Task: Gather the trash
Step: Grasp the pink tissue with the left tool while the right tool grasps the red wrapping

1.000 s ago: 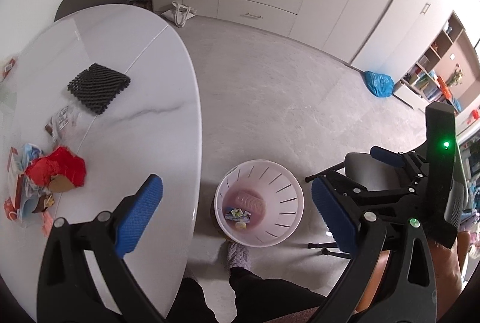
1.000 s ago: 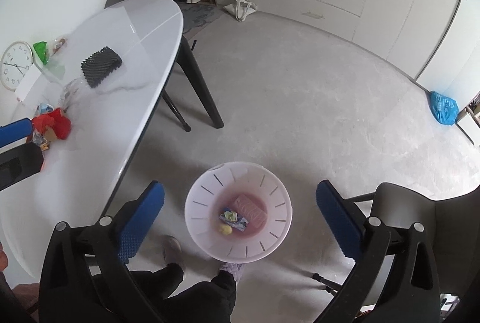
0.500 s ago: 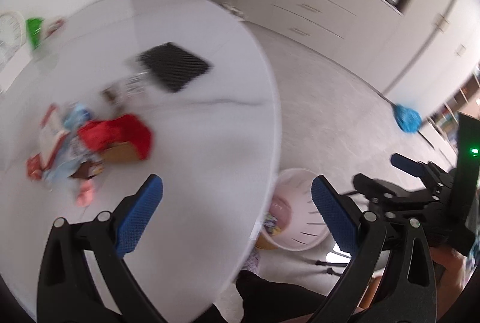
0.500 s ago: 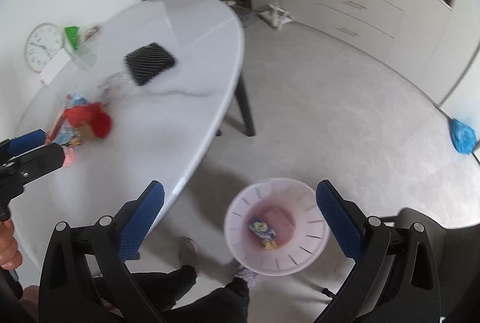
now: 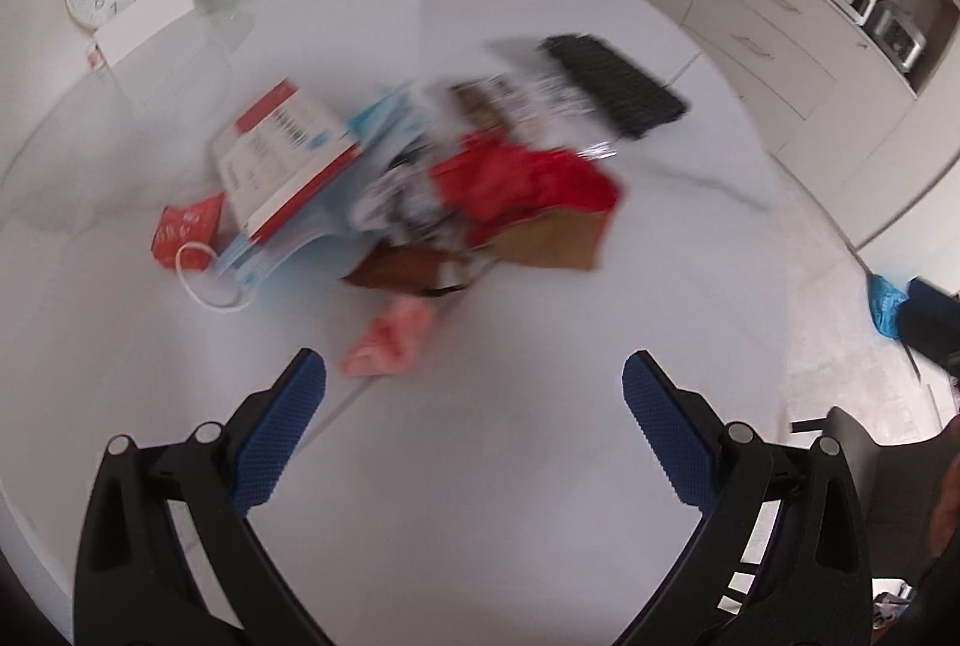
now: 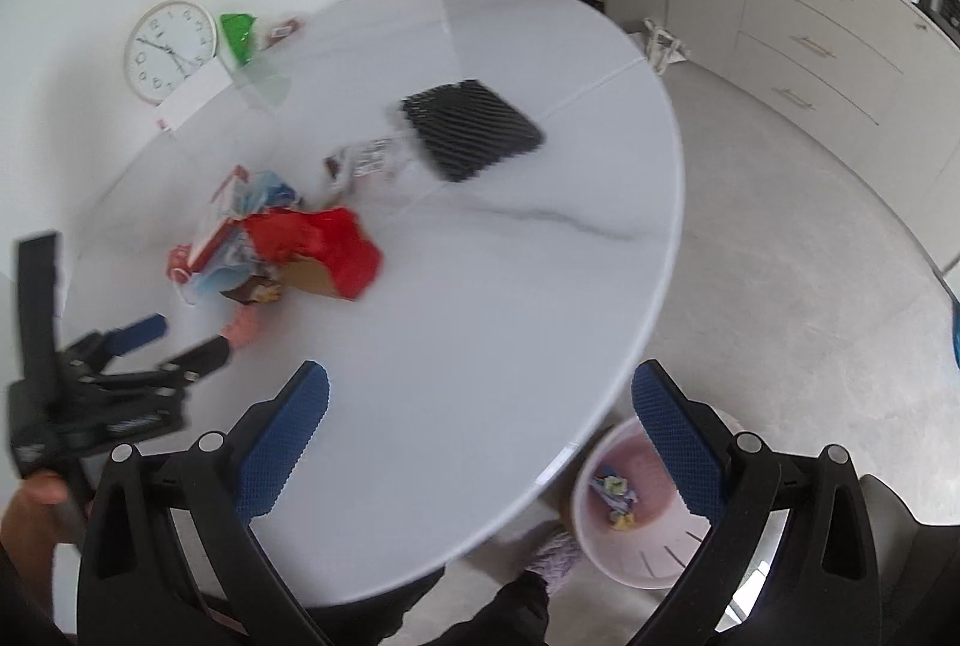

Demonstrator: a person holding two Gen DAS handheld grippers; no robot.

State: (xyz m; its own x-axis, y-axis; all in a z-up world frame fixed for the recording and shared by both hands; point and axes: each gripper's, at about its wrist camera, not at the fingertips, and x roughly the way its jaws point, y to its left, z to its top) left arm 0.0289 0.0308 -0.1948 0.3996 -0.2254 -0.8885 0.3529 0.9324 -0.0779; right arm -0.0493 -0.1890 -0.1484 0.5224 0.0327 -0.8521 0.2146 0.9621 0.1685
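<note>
I have both grippers over the white bench (image 6: 480, 286) with nothing in either; the left gripper (image 5: 474, 394) has its jaws wide apart, and the right gripper (image 6: 480, 406) likewise stands fully spread. The trash heap (image 5: 420, 190) lies near the middle of the bench: a red crumpled wrapper (image 5: 522, 184) on top of a brown cardboard scrap (image 5: 552, 244), a red-and-white carton (image 5: 282, 153) leaning on a pale blue face mask (image 5: 252, 268) with its white ear loop, a small red sachet (image 5: 186, 226) beside that, and a pink crumpled scrap (image 5: 390, 334) lying apart from the heap, just ahead of the left gripper's fingertips. The left view is smeared by motion, so I cannot read the finer pieces. Beyond the heap sit a black mesh pad (image 6: 471, 126) and a clear printed wrapper (image 6: 372, 159) touching its near edge. The pink waste basket (image 6: 636, 526) stands on the floor beside the bench edge, under my right gripper, with a few wrappers already in its bottom. I judge the step in hand to be the reach for the next piece, with most of the heap yet to be cleared. The pink scrap looks the nearest candidate for the left jaws: lower them astride it and close gently, since it is light and may slide on the glossy top. The right gripper is well placed to wait by the basket.
</note>
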